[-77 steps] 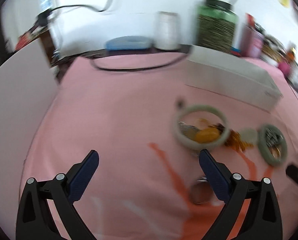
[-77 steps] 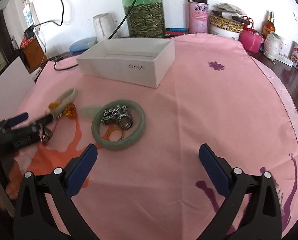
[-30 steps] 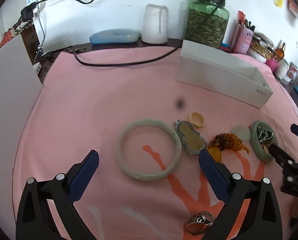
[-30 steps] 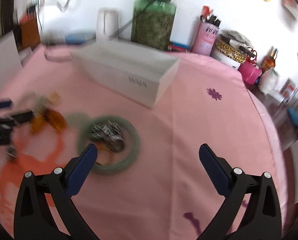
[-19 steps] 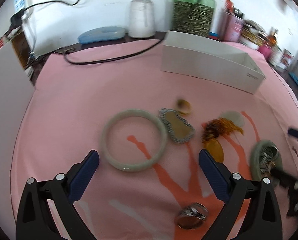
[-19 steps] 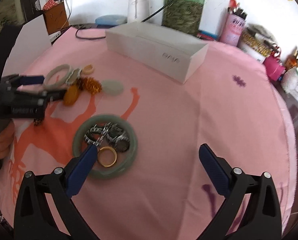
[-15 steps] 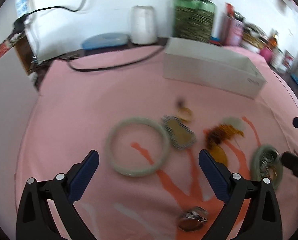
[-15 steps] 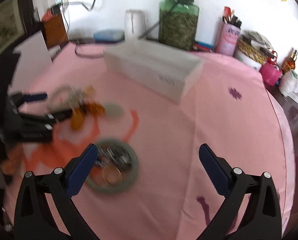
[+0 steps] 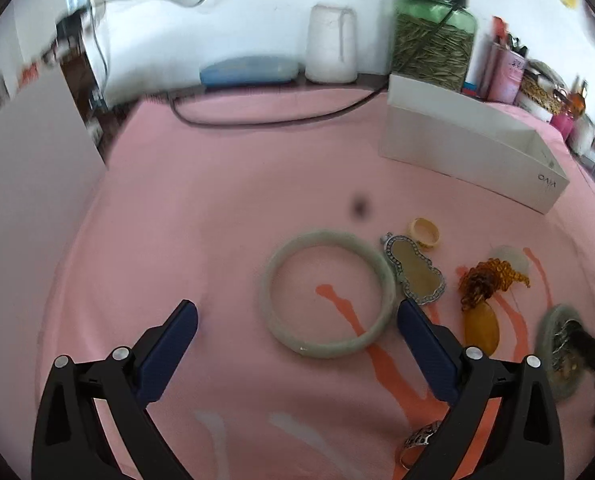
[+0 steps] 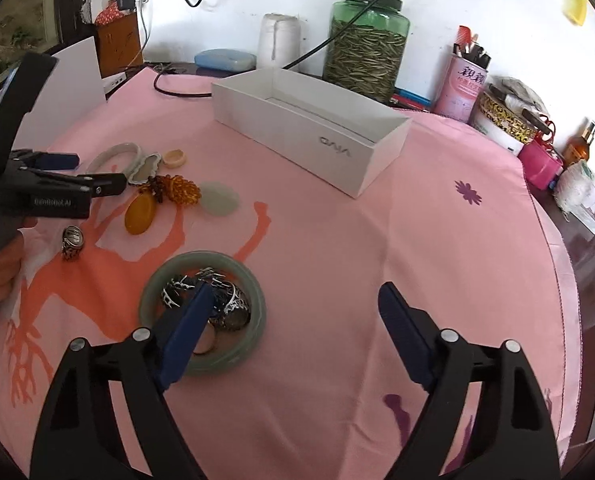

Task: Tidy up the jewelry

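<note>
Your right gripper (image 10: 291, 312) jaws are closing with nothing gripped, its left finger over the green bangle (image 10: 253, 292) lower center, rings piled inside. Your left gripper (image 9: 297, 330) gapes empty. Two bangles, one white box (image 10: 361, 148) behind.

Beyond the right gripper (image 10: 292, 308), a white box (image 10: 297, 128) shows a grey logo on its near end wall, upside down and reading roughly "vivo". Farther back to the right, a pink canister (image 10: 463, 86) bears red Chinese characters. The left gripper (image 10: 97, 176), off to the left, carries small white lettering too blurred to read.
</note>
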A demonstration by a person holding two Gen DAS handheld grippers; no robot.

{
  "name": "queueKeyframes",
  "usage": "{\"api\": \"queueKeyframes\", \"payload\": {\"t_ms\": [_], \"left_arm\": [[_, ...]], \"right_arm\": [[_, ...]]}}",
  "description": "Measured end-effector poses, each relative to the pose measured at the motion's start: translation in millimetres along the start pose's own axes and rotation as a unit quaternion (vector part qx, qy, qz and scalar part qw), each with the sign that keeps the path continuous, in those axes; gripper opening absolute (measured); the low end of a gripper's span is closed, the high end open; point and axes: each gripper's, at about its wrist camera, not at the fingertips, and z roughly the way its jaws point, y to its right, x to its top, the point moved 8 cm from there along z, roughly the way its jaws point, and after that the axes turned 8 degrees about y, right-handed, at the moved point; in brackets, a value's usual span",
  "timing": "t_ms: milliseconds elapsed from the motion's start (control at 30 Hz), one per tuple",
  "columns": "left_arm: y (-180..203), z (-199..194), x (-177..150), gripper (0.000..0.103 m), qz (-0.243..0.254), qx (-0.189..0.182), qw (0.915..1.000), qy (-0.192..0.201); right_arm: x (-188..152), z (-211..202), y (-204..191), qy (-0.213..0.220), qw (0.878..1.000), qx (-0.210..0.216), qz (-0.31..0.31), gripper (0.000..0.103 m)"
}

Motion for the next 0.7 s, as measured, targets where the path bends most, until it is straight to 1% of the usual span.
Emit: {"api": "queueKeyframes", "payload": {"t_ms": [33,67,100,133,167,233,267,367,433,467,567,700], "left_arm": [[2.6,-1.0,-0.5,0.098,0.007,-0.002,1.0,0.001],[4.8,-1.8,-1.2,0.098,0.01,-0.006,0.9999,0.002],[6.7,-2.1,-2.2,0.098,0.01,-0.013,0.9999,0.0],[10.5,-2.6,-3.9,0.098,0.009,-0.028,0.9996,-0.005],[14.0,-3.9,-5.6,0.098,0.009,-0.037,0.9992,-0.007],[23.0,-7.3,-8.5,0.098,0.019,-0.051,0.9985,-0.008],[25.4,-8.2,-9.0,0.098,0.024,-0.053,0.9983,-0.006],[27.9,-8.2,-9.6,0.098,0.029,-0.05,0.9983,-0.004],[26.5,-7.1,-10.3,0.098,0.021,-0.056,0.9982,-0.009],[25.8,-5.8,-9.9,0.098,0.016,-0.06,0.998,-0.013],[23.7,-5.3,-9.9,0.099,0.012,-0.056,0.9983,-0.012],[24.1,-5.3,-9.4,0.099,0.009,-0.054,0.9985,-0.003]], "right_arm": [[-0.5,-2.5,2.8,0.004,1.0,-0.008,0.003,0.08],[1.0,-5.3,11.6,0.01,1.0,-0.028,0.005,0.08],[3.1,-7.2,19.2,0.015,0.999,-0.043,0.008,0.08],[4.0,-9.0,25.7,0.017,0.999,-0.048,0.017,0.08],[4.2,-10.5,27.3,0.021,0.999,-0.041,0.026,0.08],[5.8,-15.7,24.5,0.028,0.999,-0.008,0.038,0.08],[8.5,-22.0,16.1,0.036,0.998,0.024,0.039,0.08],[11.1,-32.9,-10.2,0.04,0.996,0.082,0.015,0.08],[7.1,-30.9,-20.6,0.031,0.996,0.087,-0.006,0.08],[3.2,-26.4,-23.0,0.02,0.996,0.09,-0.009,0.08],[-4.4,-18.4,-26.3,0.0,0.995,0.095,-0.002,0.08],[-4.6,-15.9,-17.0,-0.003,0.996,0.088,0.015,0.08]]}}
